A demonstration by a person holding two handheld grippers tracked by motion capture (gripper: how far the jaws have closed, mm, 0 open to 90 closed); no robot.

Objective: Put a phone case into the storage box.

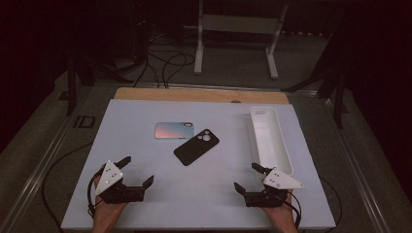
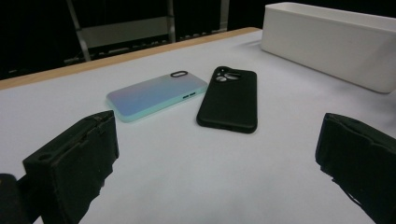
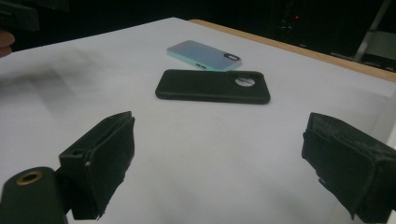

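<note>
Two phone cases lie flat, back side up, at the middle of the white table. The iridescent blue-pink case is the farther one, and the black case sits just in front and to its right. My left gripper rests near the front left with its jaws wide apart and nothing between them. My right gripper rests near the front right, also open and empty. Both stand well short of the cases.
A long white tray runs front to back along the table's right side, empty as far as I see. A wooden strip edges the far side. Beyond it, cables and a metal frame stand on the dark floor.
</note>
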